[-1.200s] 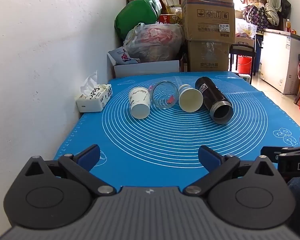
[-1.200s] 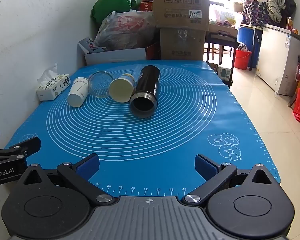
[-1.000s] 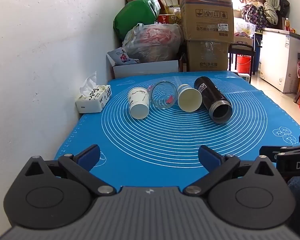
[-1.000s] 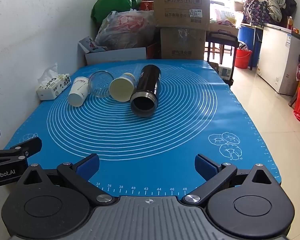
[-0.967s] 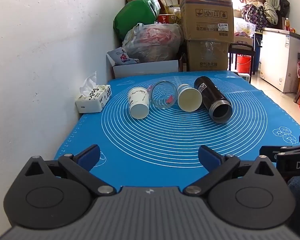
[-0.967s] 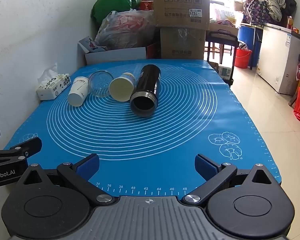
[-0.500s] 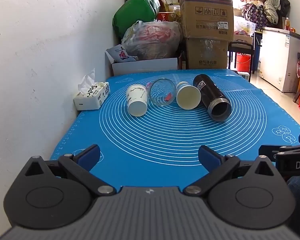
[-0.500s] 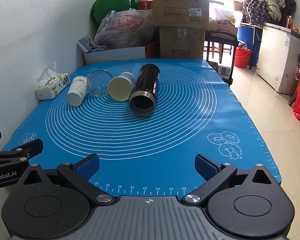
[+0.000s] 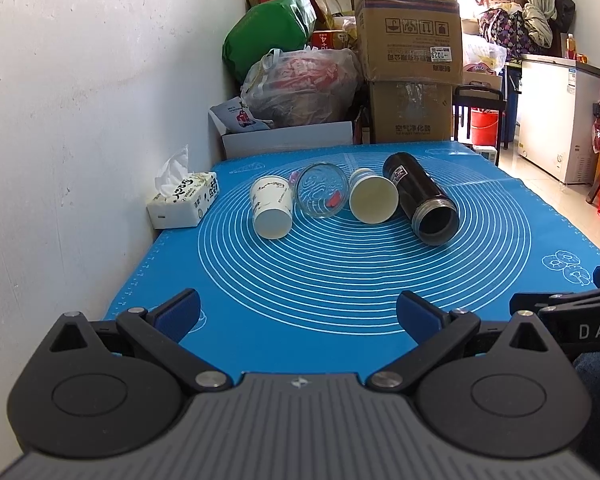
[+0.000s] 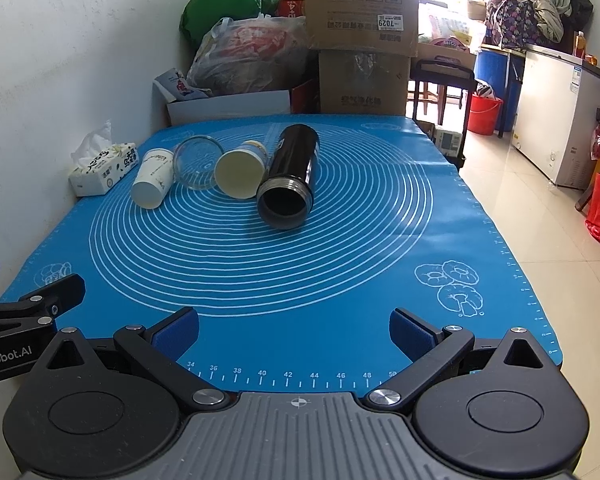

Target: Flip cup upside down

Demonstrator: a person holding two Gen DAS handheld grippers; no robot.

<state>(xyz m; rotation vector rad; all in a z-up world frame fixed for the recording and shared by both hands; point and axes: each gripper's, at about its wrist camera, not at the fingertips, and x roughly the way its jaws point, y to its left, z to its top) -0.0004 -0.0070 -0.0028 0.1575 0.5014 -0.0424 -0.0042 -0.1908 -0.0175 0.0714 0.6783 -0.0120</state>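
Several cups lie on their sides in a row on the blue mat [image 9: 340, 280]: a white paper cup [image 9: 271, 208], a clear glass [image 9: 322, 195], a cream cup [image 9: 372, 198] and a black flask [image 9: 422, 200]. They also show in the right wrist view: paper cup [image 10: 153, 183], glass [image 10: 198, 162], cream cup [image 10: 241, 174], flask [image 10: 290, 178]. My left gripper [image 9: 298, 314] is open and empty near the mat's front edge. My right gripper [image 10: 294, 332] is open and empty, at the front edge to the right of the left one.
A tissue box [image 9: 184, 200] sits at the mat's left edge by the white wall. Cardboard boxes [image 9: 408, 60] and bags [image 9: 300, 84] are stacked behind the table. The table's right edge drops to tiled floor [image 10: 560, 240].
Both grippers have drifted slightly; the cups sit a little lower and nearer in view. Nothing was grasped or moved on the mat.
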